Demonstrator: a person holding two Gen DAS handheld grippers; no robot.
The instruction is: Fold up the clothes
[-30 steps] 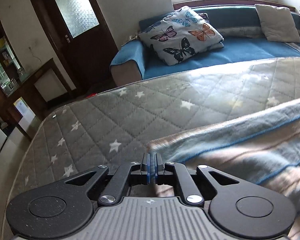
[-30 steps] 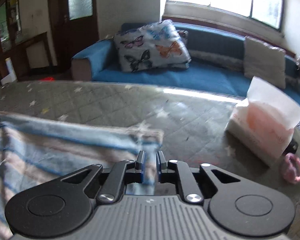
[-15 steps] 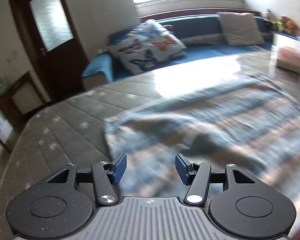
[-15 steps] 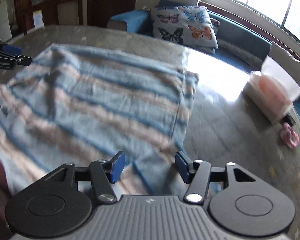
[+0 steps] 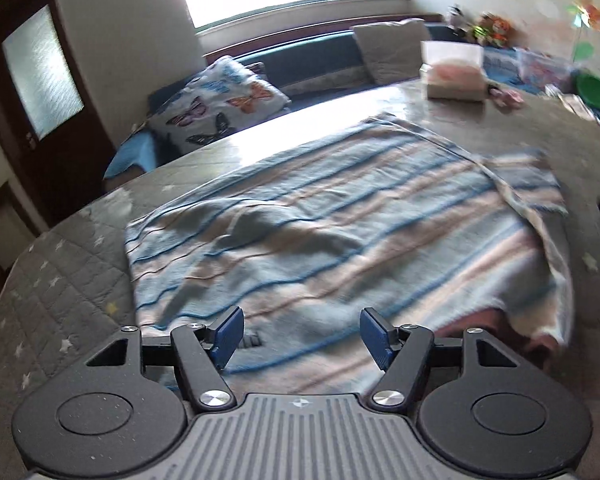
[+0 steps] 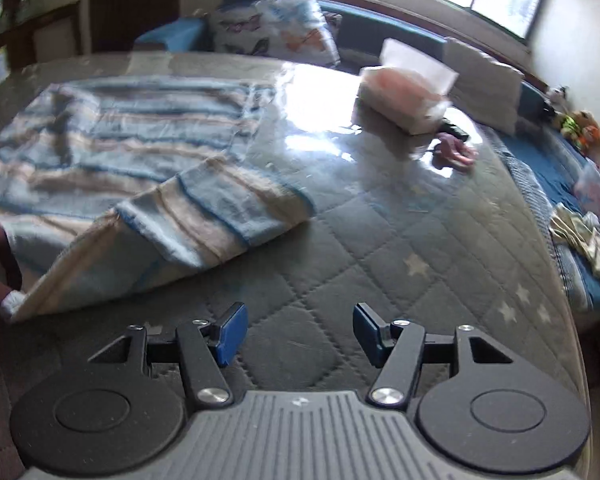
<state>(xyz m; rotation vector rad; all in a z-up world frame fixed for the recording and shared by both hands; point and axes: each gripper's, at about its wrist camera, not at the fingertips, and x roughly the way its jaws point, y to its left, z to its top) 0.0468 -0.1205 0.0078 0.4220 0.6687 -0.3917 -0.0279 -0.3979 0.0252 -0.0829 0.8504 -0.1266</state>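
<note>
Both grippers are hanging spread wide, nothing between the blue pads. The left gripper (image 5: 301, 334) is hovering with its fingers (image 5: 229, 334) level and pointing forward. The right gripper (image 6: 298, 332) is doing the same, its fingers (image 6: 231, 333) apart and empty.

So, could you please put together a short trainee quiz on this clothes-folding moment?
1. True or false: the left hand-held gripper is clamped on the blue-and-beige striped knitted garment.
2. Multiple choice: the right hand-held gripper hovers over A) the striped garment, B) the grey quilted star-patterned cover, C) the white tissue pack.
3. Fill in: the pillow on the blue sofa is printed with ____.

Key: 1 false, since both grippers are open and empty; 2 B; 3 butterflies, on the white butterfly pillow.
</note>
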